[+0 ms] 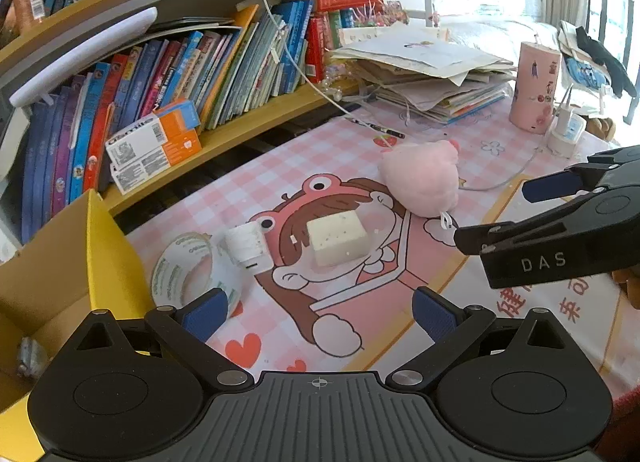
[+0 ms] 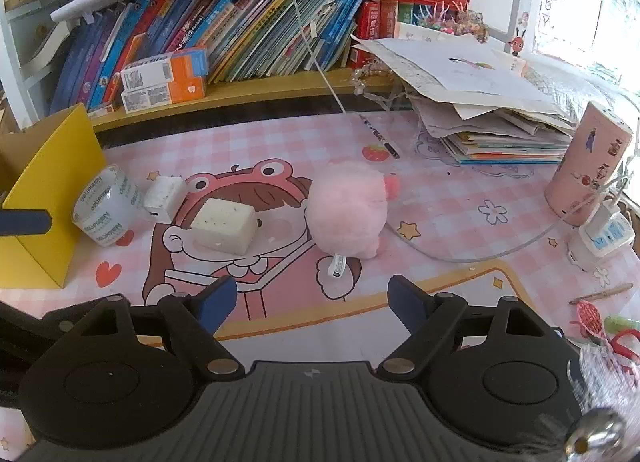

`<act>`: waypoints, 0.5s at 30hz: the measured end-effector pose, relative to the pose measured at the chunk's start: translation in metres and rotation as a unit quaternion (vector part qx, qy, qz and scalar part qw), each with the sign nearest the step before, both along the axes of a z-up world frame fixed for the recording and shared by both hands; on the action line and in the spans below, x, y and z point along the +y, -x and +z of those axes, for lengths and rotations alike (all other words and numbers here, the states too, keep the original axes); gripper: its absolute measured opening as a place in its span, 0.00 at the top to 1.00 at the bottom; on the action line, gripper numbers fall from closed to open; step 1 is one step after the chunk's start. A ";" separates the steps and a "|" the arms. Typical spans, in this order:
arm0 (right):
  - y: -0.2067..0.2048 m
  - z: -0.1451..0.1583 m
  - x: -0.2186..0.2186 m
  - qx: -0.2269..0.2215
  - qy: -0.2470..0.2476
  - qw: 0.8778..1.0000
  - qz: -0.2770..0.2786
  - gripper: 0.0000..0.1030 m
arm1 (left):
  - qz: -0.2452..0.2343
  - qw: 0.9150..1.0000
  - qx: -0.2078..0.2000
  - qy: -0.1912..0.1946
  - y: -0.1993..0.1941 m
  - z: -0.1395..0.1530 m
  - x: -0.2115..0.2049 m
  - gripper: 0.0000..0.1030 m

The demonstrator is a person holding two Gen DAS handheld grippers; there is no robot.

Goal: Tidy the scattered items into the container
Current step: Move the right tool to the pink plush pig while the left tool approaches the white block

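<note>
Toys and bits lie on our pink checked desk mat [image 2: 460, 198]. Our left gripper [image 1: 316, 312] is wide open and holds nothing. Our right gripper [image 2: 308, 304] is wide open too, with nothing in it. A pink plush toy [image 2: 346, 212] sits just ahead of our right gripper. A pale eraser block [image 2: 224, 226] lies beside the plush. A white charger plug [image 2: 162, 198] touches a clear tape roll [image 2: 105, 210], right by the yellow cardboard box [image 2: 52, 198].
</note>
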State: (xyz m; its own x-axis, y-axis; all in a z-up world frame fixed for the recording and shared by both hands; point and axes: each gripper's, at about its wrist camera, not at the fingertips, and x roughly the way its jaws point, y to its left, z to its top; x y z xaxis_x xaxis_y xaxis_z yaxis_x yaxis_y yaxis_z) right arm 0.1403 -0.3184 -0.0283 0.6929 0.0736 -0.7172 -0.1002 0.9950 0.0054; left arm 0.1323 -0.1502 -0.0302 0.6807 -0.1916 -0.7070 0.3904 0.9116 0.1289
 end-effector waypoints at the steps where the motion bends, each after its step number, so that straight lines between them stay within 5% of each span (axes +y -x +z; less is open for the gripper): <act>1: -0.002 -0.001 0.000 0.001 0.001 1.000 0.001 0.19 | 0.000 1.000 0.001 0.000 -0.003 -0.001 -0.001 0.03; 15: -0.031 -0.012 -0.015 0.008 0.004 1.000 -0.013 0.22 | -0.003 1.000 0.009 0.000 -0.032 -0.015 -0.016 0.03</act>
State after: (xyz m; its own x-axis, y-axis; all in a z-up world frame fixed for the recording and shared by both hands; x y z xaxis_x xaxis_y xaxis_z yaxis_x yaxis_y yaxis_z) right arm 0.1712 -0.3338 -0.0401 0.6823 0.0509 -0.7293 -0.0747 0.9972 -0.0003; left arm 0.1639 -0.1658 -0.0453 0.6667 -0.1968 -0.7188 0.3990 0.9089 0.1213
